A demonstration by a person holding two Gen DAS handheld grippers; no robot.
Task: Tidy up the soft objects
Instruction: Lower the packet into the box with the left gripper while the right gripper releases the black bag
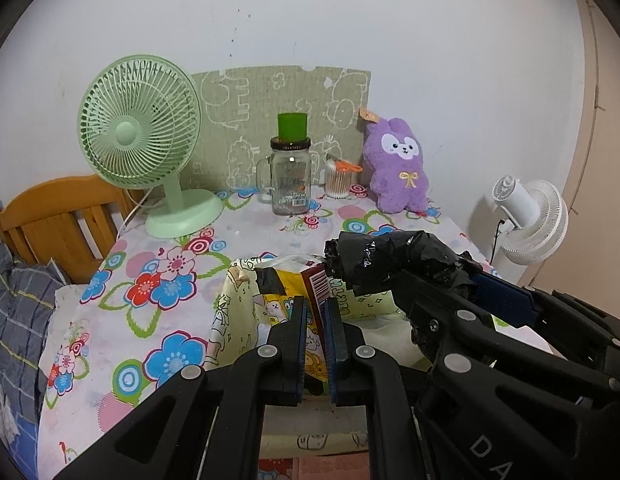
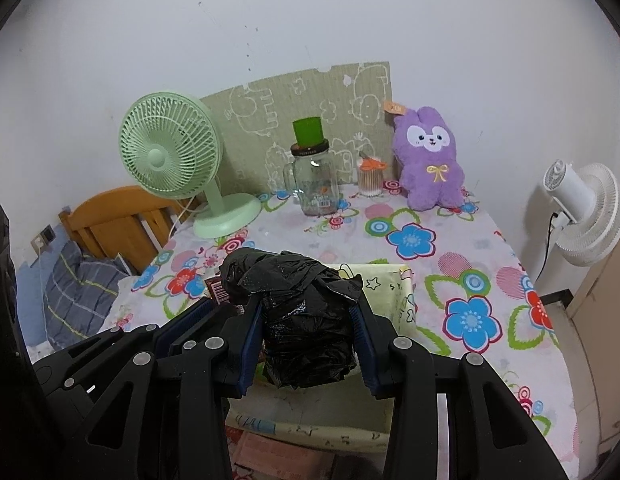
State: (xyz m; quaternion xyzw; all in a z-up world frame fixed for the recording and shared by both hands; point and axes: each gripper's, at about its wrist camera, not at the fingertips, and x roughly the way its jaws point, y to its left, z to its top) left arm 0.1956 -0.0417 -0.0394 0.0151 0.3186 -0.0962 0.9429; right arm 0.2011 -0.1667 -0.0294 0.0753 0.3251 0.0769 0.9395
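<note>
My left gripper (image 1: 316, 308) is shut on a thin yellow and red snack packet (image 1: 285, 280) with a barcode, held upright over a pale yellow fabric box (image 1: 229, 320) at the table's near edge. My right gripper (image 2: 305, 312) is shut on a crumpled black plastic bag bundle (image 2: 301, 300), which hangs above the same box (image 2: 394, 284). In the left wrist view the black bundle (image 1: 390, 256) and the right gripper (image 1: 450, 276) sit just right of the packet. The left gripper (image 2: 205, 308) shows at the left of the right wrist view. A purple plush rabbit (image 1: 398, 164) leans against the back wall.
On the floral tablecloth (image 1: 149, 280) stand a green desk fan (image 1: 141, 136), a glass mug jar (image 1: 289, 180) topped by a green cup, and a cotton swab tub (image 1: 340, 180). A white fan (image 2: 582, 212) stands right of the table; a wooden headboard (image 1: 57, 216) is on the left.
</note>
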